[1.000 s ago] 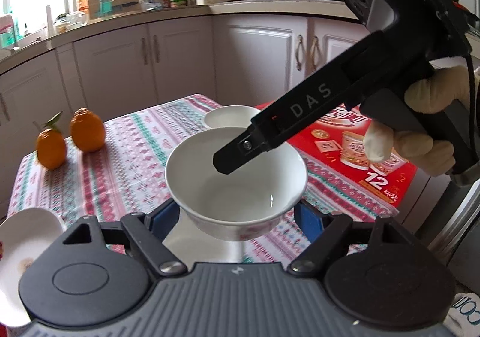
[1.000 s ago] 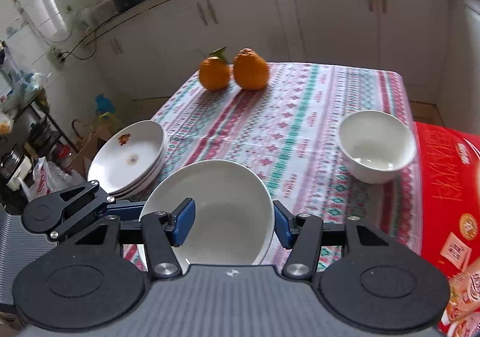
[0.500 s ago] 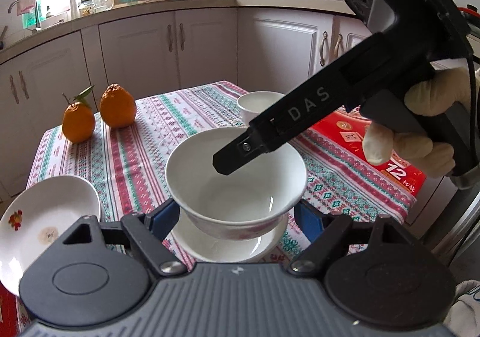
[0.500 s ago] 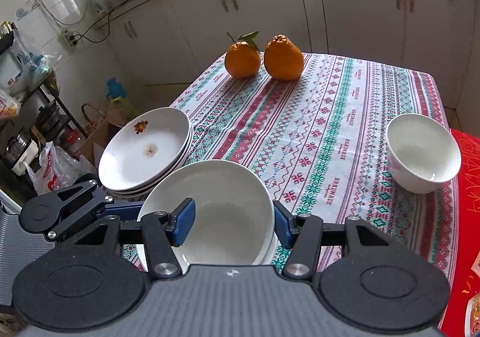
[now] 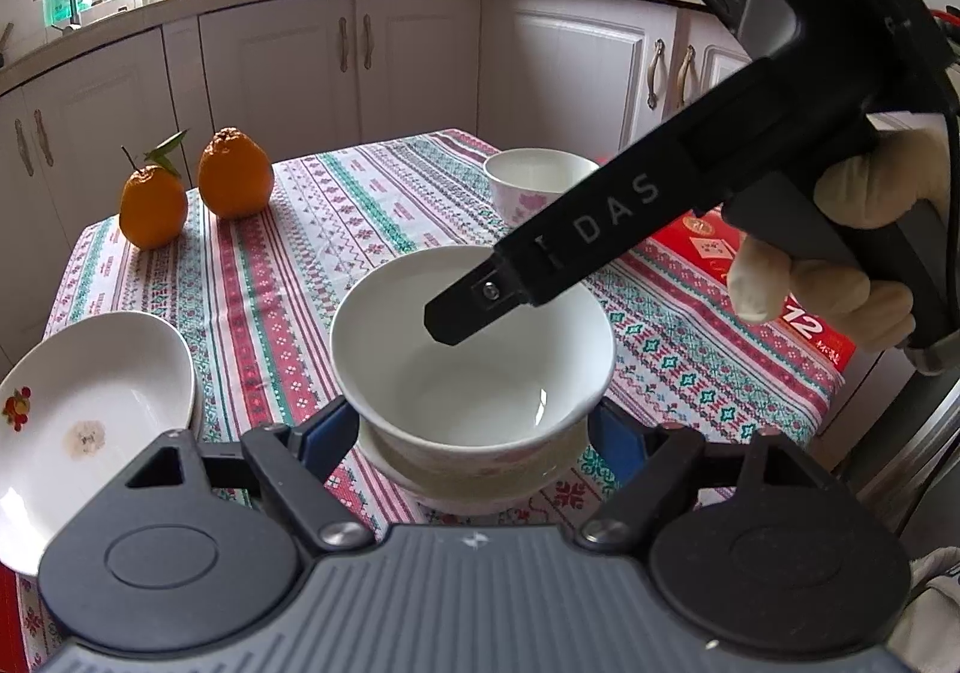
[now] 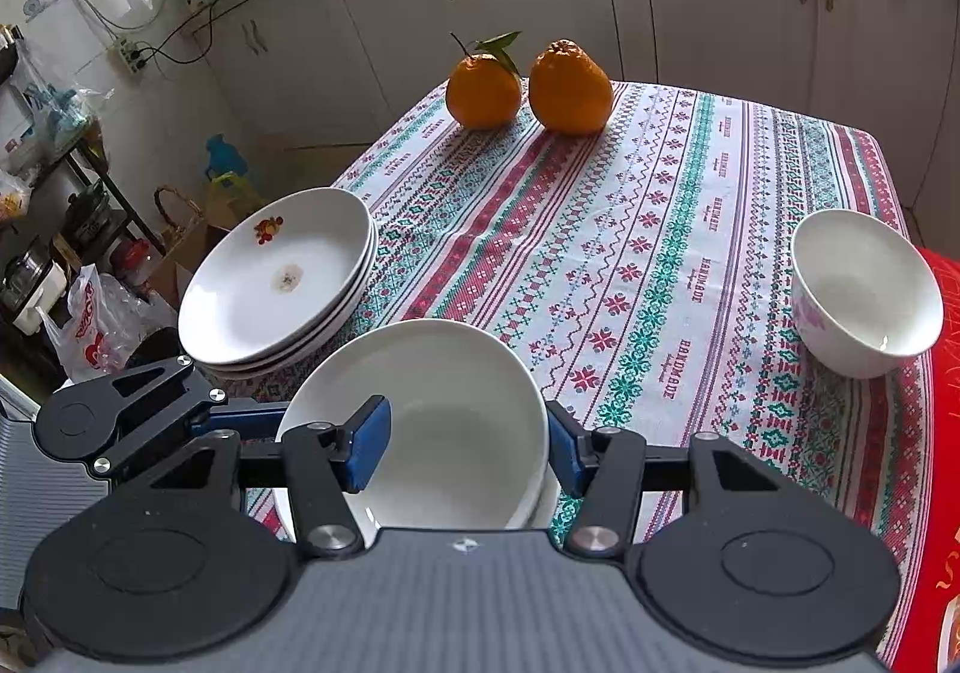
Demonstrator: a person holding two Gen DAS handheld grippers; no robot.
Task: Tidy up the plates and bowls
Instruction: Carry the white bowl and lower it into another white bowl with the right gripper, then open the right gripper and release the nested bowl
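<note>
- At about 8 o'clock in our left wrist view sits a stack of white plates (image 5: 90, 409) on the patterned tablecloth (image 5: 288, 277); the top one has a small fruit print by its rim and a brownish mark at its centre.
- At 10 o'clock, at the far edge of the table, stand two oranges (image 5: 195, 187), just beside each other, the left one with a leaf on its stem.
- Our left gripper (image 5: 474, 427) is about half spread, its blue pads pressed on either side of a white bowl (image 5: 474, 349), which it holds.
- This bowl sits over a second white dish (image 5: 474, 484); whether the two touch we cannot tell.
- At 1 o'clock a smaller white bowl with a pink flower (image 5: 534, 178) stands on the cloth by a red box (image 5: 774, 277).
- At 2 o'clock a gloved hand (image 5: 840, 253) holds the right gripper, one finger reaching over the held bowl.
- In our right wrist view the plate stack (image 6: 282, 277) lies at 9 o'clock, with the oranges (image 6: 528, 85) at 12 o'clock.
- Our right gripper (image 6: 462, 451) is at its narrowest, closed on the rim of the same white bowl (image 6: 432, 403): one blue pad inside, the other outside.
- The flowered bowl (image 6: 864, 295) stands at 3 o'clock, well apart from the held one.
</note>
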